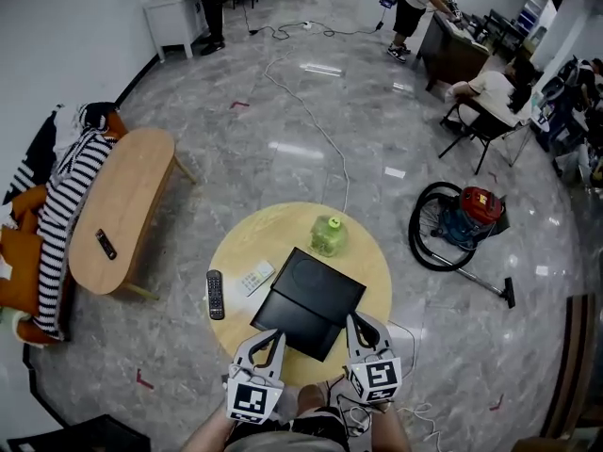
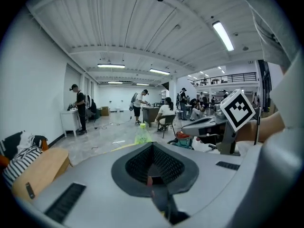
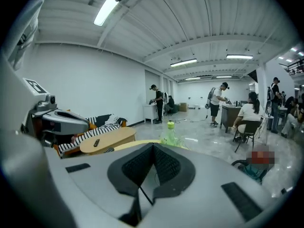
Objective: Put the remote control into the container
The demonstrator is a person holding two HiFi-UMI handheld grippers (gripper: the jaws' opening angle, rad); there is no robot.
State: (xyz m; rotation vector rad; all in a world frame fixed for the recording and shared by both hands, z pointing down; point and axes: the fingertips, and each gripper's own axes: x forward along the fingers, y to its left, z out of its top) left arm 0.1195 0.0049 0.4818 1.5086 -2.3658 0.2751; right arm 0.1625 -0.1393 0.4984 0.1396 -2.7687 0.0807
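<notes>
A black remote control (image 1: 216, 294) and a smaller white one (image 1: 254, 278) lie on the left side of the round wooden table (image 1: 254, 238). To their right sits the flat black square container (image 1: 316, 290), lid on. At the table's near edge, my left gripper (image 1: 274, 334) and right gripper (image 1: 357, 319) hover side by side, their tips by the container's near corner. In the left gripper view (image 2: 153, 146) and the right gripper view (image 3: 153, 147) the jaws are pressed together with nothing between them. Both point across the table and out into the room.
A green plastic bottle (image 1: 329, 236) stands behind the container. An oval wooden bench (image 1: 122, 205) at the left carries another dark remote (image 1: 105, 244) beside piled clothes. A red vacuum cleaner (image 1: 466, 219) with its hose lies on the floor at the right. Several people work at the far desks.
</notes>
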